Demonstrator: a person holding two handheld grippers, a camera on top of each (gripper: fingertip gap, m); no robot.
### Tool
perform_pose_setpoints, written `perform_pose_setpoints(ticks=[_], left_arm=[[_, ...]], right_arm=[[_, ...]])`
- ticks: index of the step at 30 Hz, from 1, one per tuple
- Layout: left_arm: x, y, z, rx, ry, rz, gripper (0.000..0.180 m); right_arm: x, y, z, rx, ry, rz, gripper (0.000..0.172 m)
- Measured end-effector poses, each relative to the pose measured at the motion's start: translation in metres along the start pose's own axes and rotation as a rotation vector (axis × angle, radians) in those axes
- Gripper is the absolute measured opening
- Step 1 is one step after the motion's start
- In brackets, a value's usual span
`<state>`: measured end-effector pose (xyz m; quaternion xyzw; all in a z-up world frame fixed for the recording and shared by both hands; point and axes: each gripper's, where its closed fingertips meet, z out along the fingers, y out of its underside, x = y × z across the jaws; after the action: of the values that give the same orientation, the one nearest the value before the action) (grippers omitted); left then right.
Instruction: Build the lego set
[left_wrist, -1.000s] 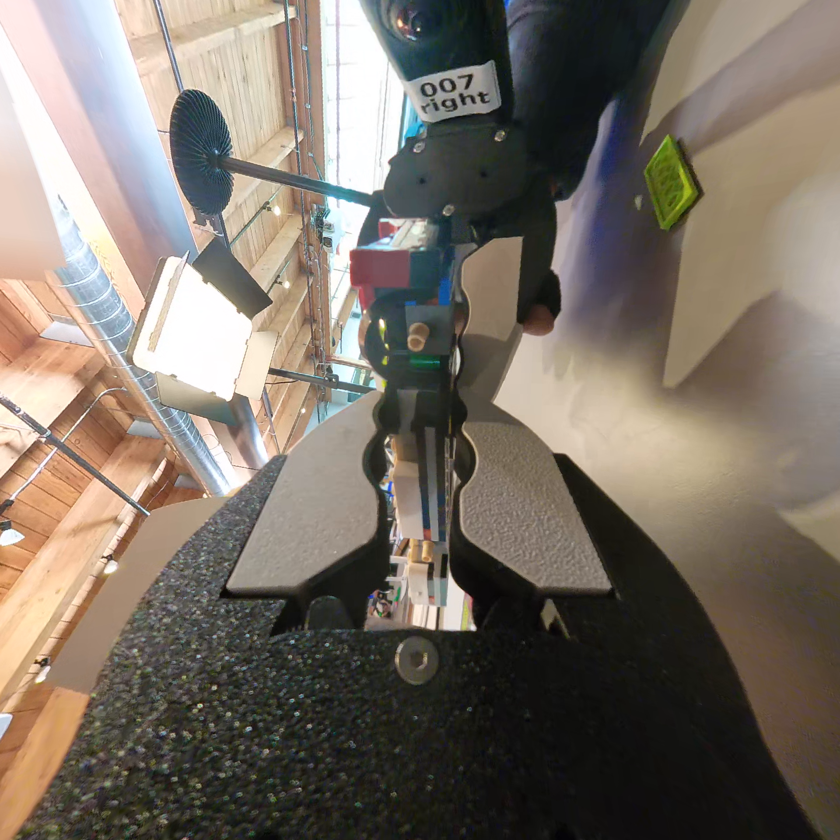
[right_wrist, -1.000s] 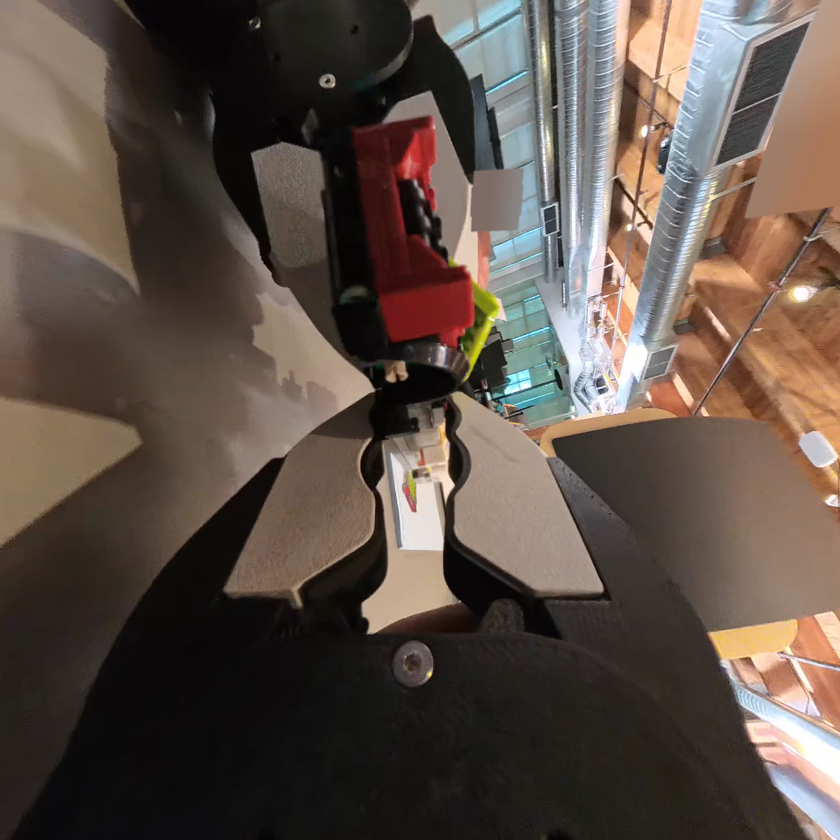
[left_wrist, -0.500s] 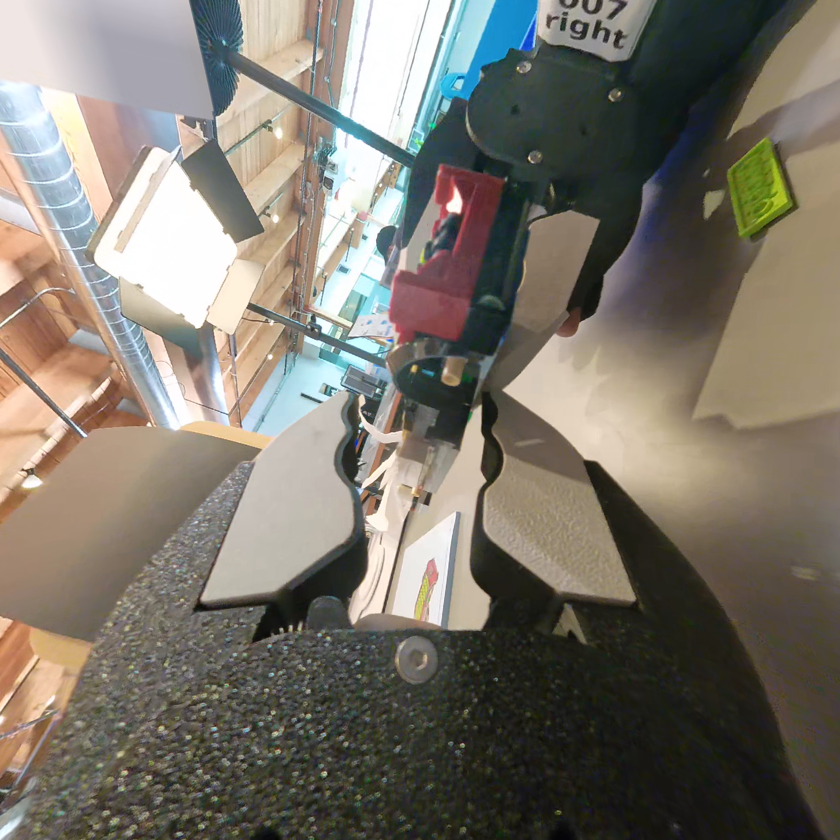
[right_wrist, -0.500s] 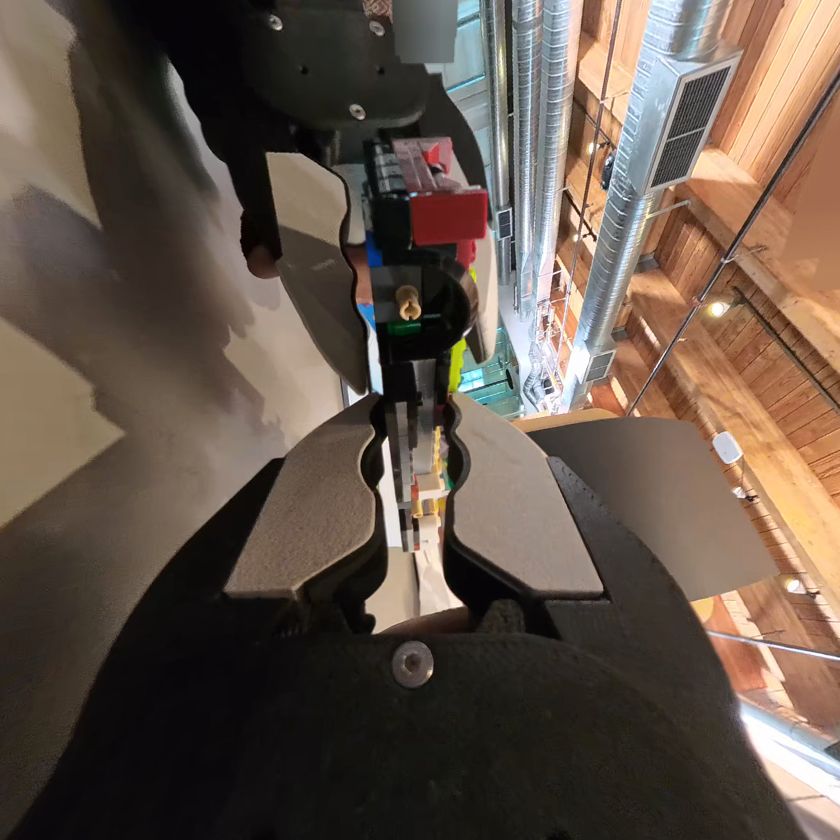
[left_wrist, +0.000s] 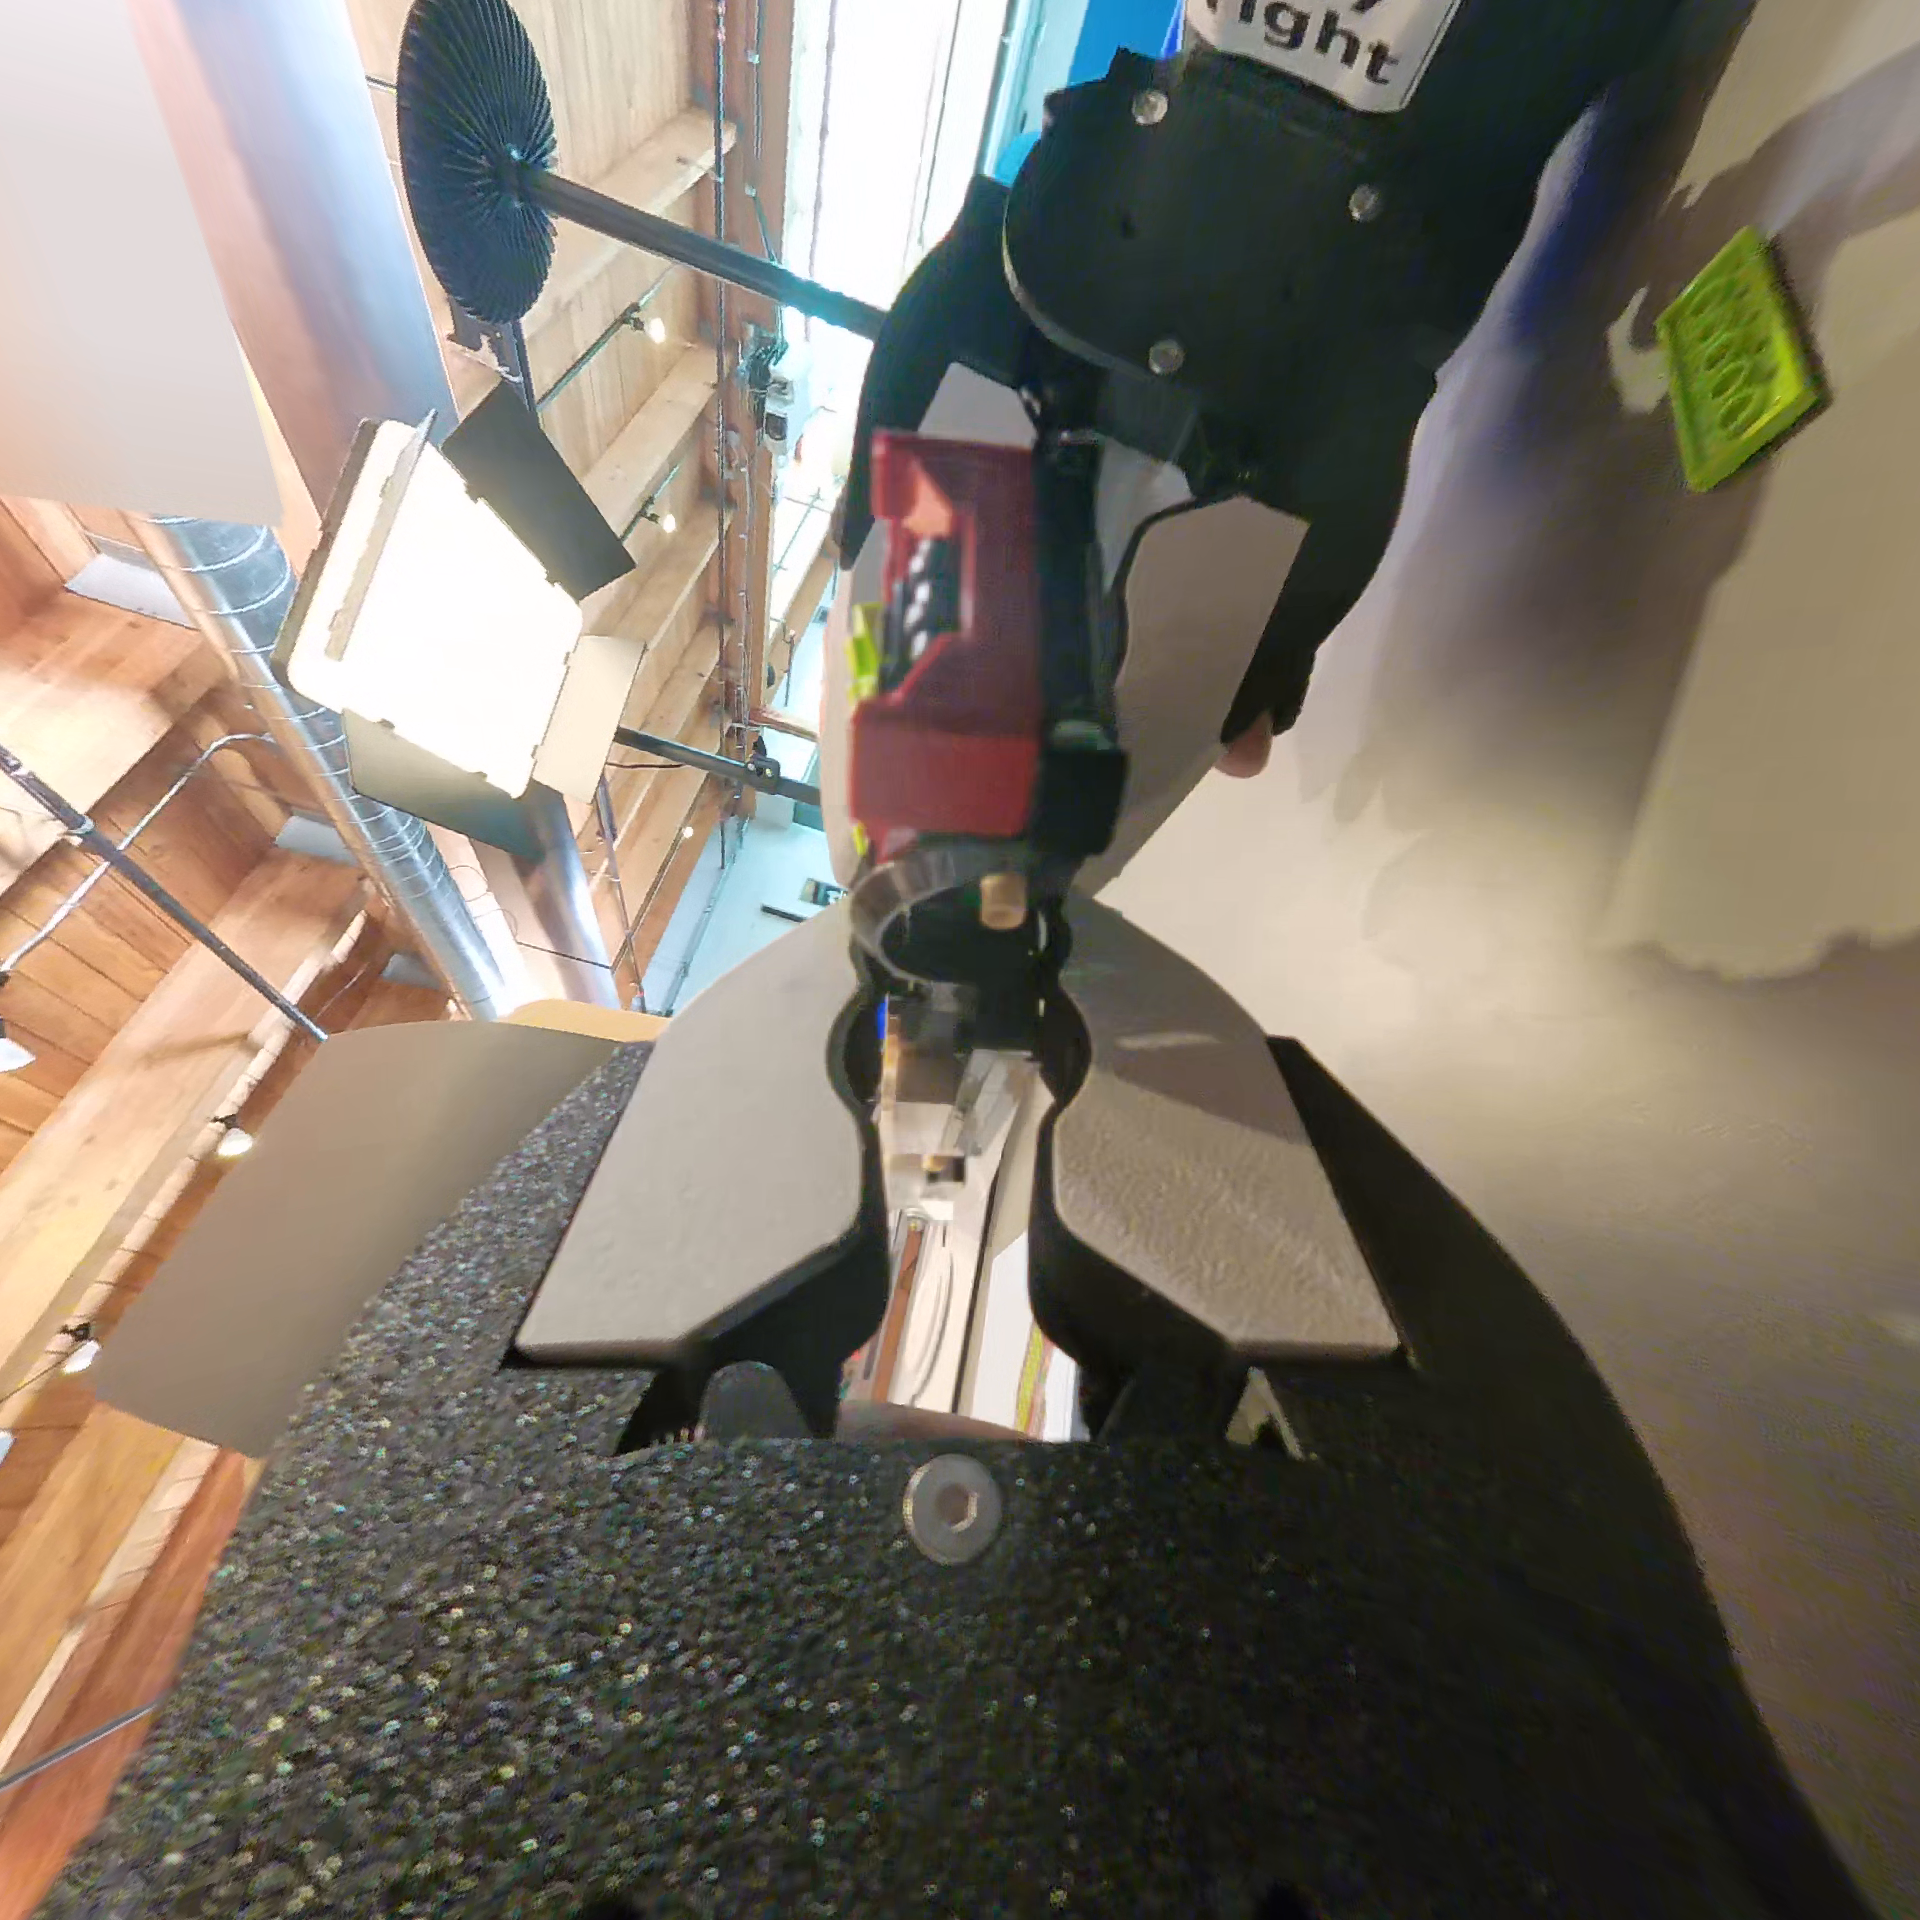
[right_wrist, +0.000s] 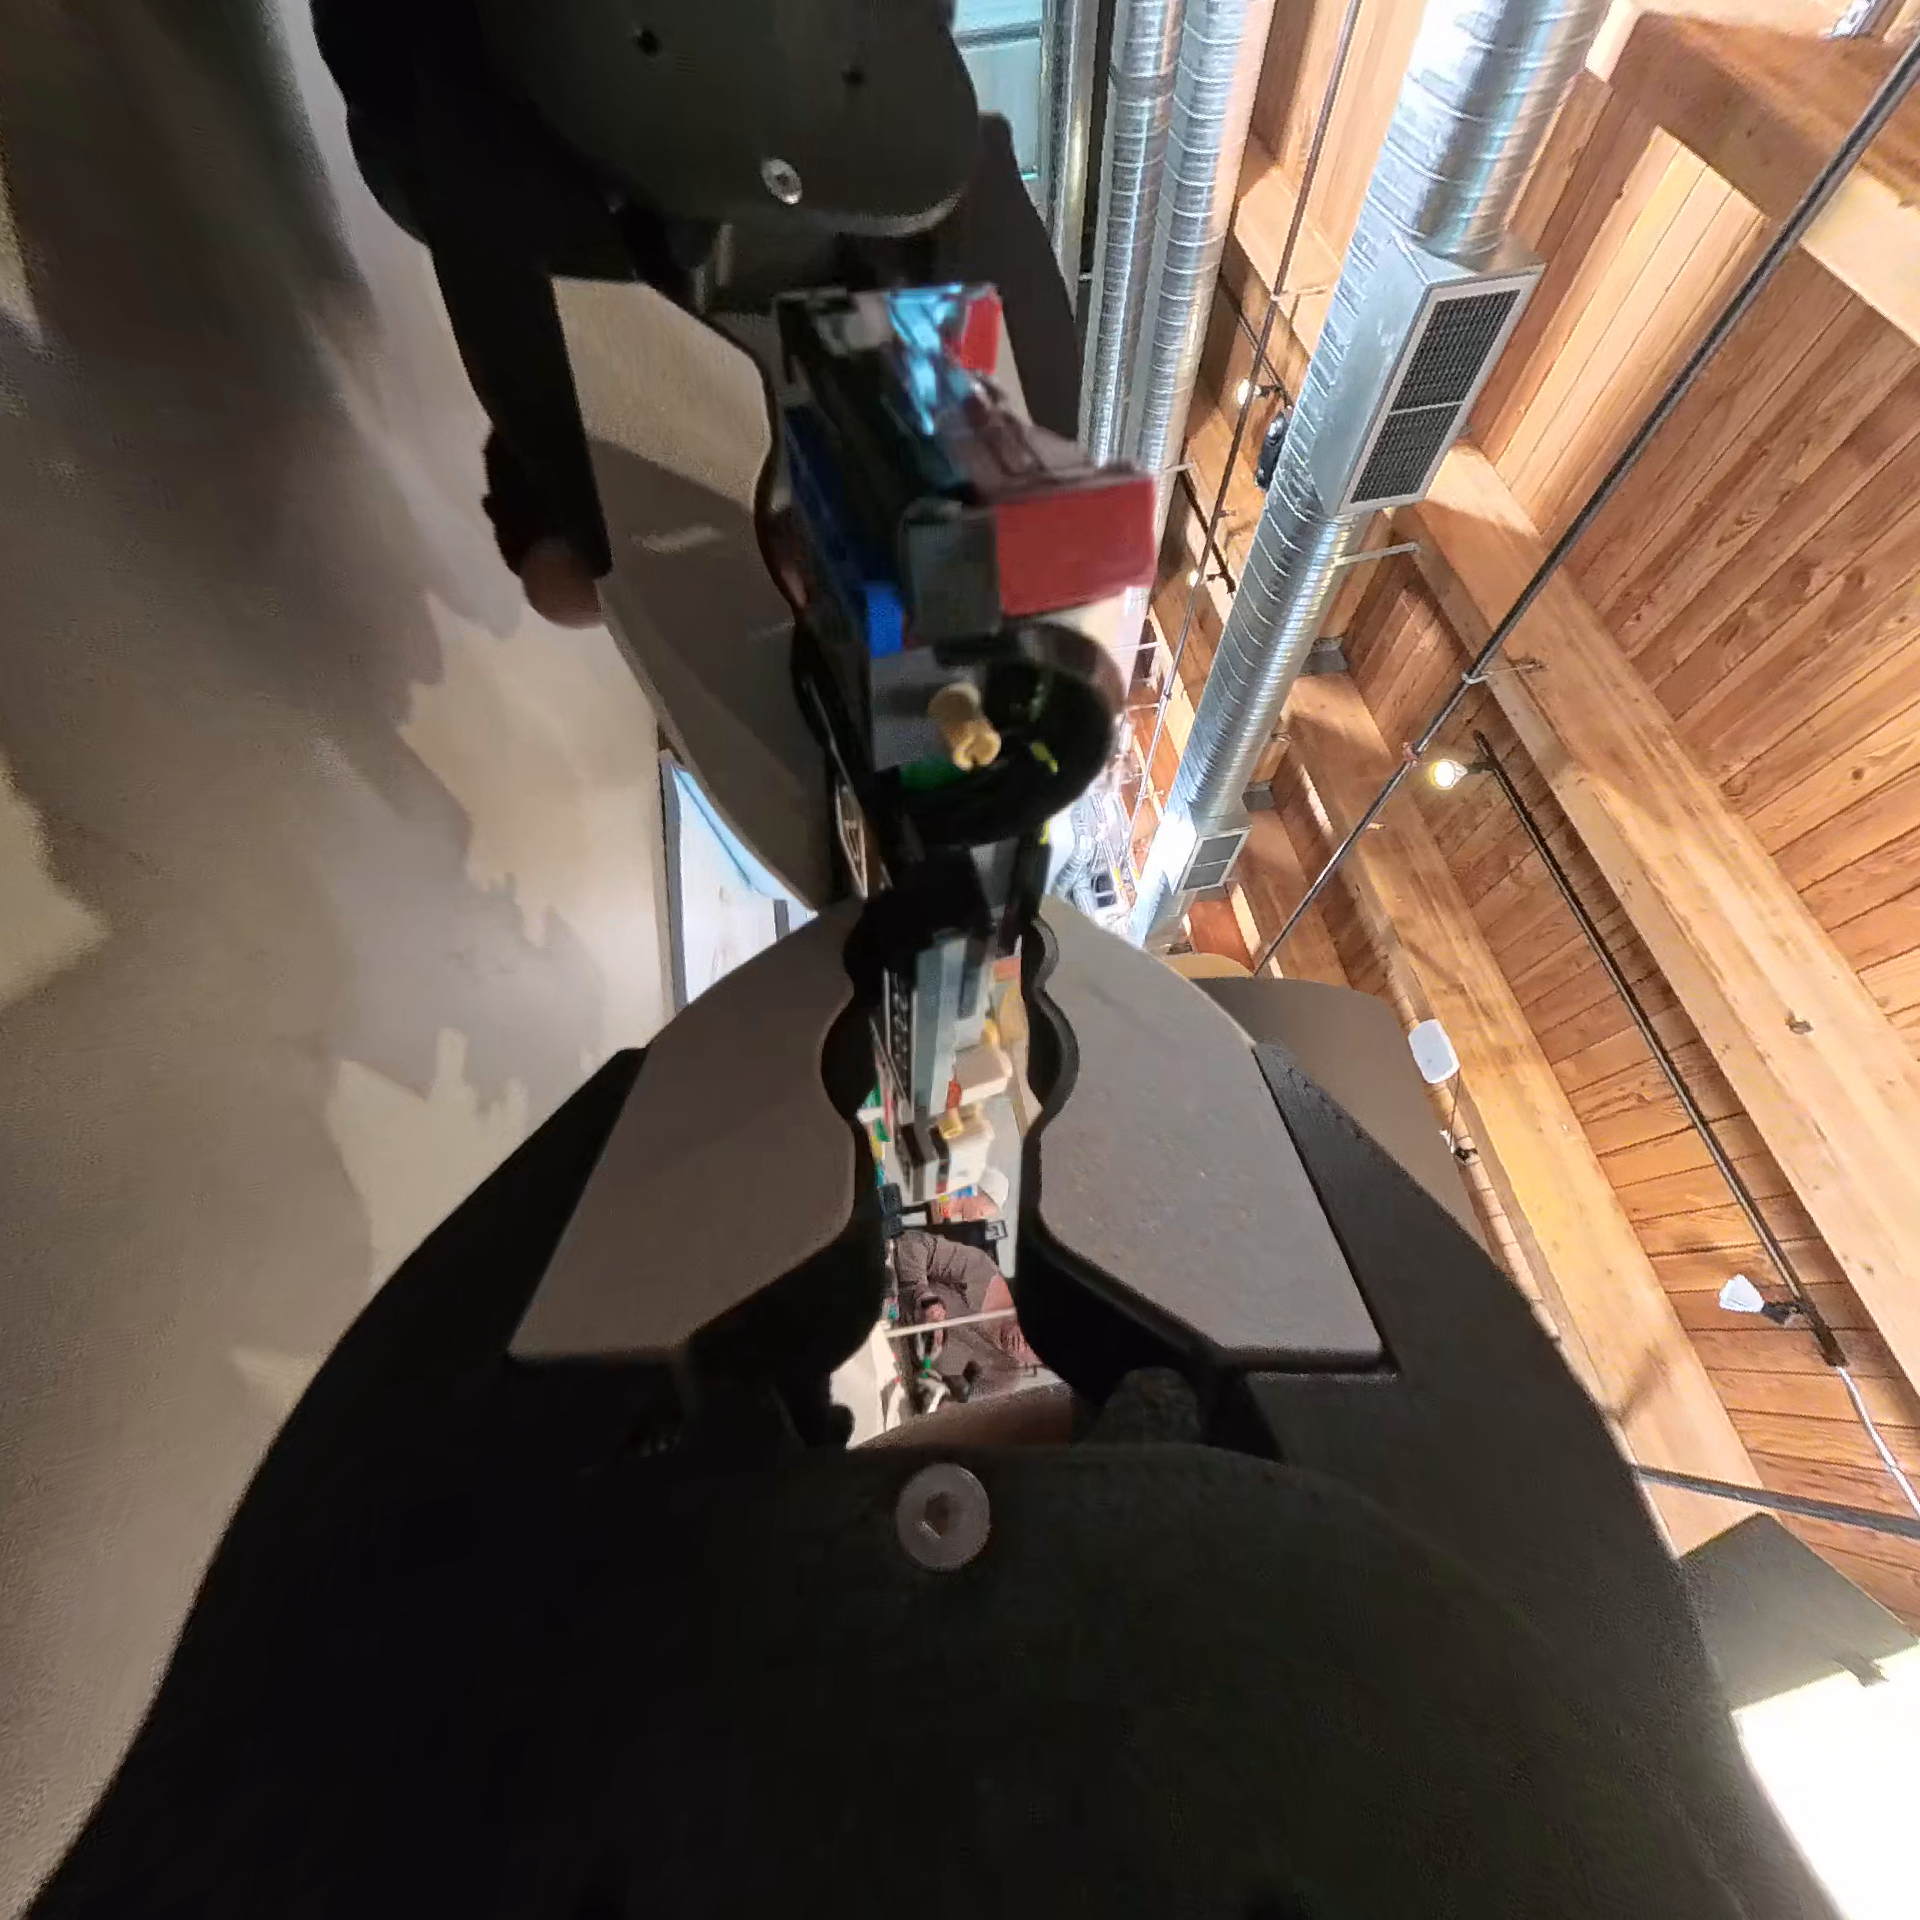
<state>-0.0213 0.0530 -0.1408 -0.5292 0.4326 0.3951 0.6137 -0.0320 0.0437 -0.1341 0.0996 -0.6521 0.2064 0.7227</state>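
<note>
I have both grippers, left (left_wrist: 961, 961) and right (right_wrist: 951, 935), nearly closed on opposite ends of one red-and-black brick model (left_wrist: 951, 665), held aloft between them, presumably to steady it.

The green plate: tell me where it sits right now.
The green plate shows only in the left wrist view, upper right, lying on the pale table, off to the right of the right claw and the brick model.

white label (left_wrist: 1304, 47) on right gripper (left_wrist: 1174, 260)
</note>
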Motion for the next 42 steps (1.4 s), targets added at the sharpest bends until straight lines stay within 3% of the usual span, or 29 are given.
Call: perform_pose_setpoints(ticks=[11,16,26,42], left_arm=[[0.005,0.0,0.001,-0.008,0.002,0.137,0.025],[0.011,0.0,-0.001,-0.011,0.034,0.187,0.024],[0.013,0.008,-0.003,-0.032,0.06,0.258,0.024],[0.016,0.003,-0.001,-0.015,0.055,0.261,0.024]], right_arm=[[-0.002,0.004,-0.001,-0.01,0.001,0.012,0.031],[-0.006,0.003,-0.009,0.041,-0.088,0.078,0.045],[-0.014,-0.018,-0.019,0.092,-0.243,0.096,0.052],[-0.026,-0.018,-0.019,0.086,-0.254,0.041,0.031]])
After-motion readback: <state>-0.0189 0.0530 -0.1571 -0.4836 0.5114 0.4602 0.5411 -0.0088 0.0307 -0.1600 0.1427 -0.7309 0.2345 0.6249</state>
